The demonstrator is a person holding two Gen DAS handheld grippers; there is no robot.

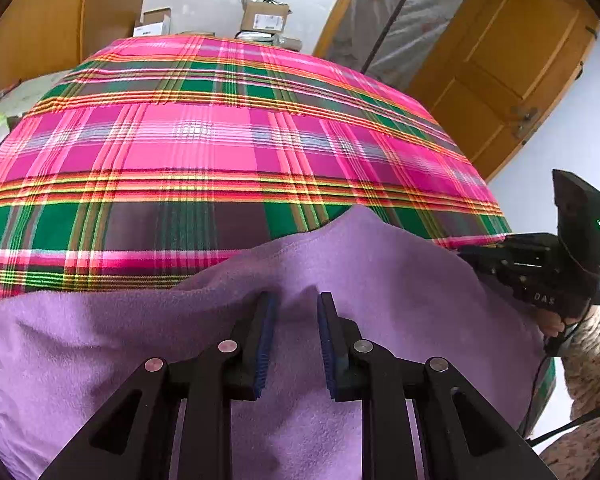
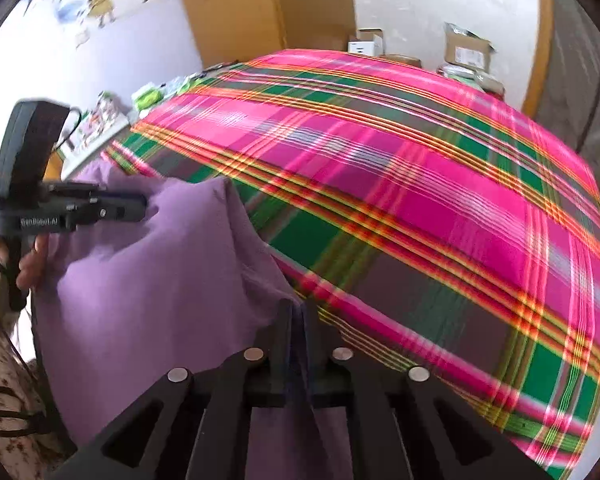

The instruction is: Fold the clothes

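Left wrist view is showing the left gripper (image 1: 296, 300) hanging over a purple fleece garment (image 1: 380, 280), its blue-padded fingers (image 1: 266, 344) standing apart with fabric bunching up between them; whether the pads are pressing on that fabric, the view is not settling. The garment is lying at the near edge of a pink, green and orange plaid cloth (image 1: 220, 140), which is covering the whole surface. At the right edge the right gripper (image 1: 472, 254) is reaching in to the fleece, a hand (image 1: 554, 326) in a patterned sleeve gripping its handle. In the right wrist view the right gripper's jaws are standing almost together, pinching a raised fold of the purple garment, with cardboard boxes (image 2: 466, 50) sitting beyond the cloth
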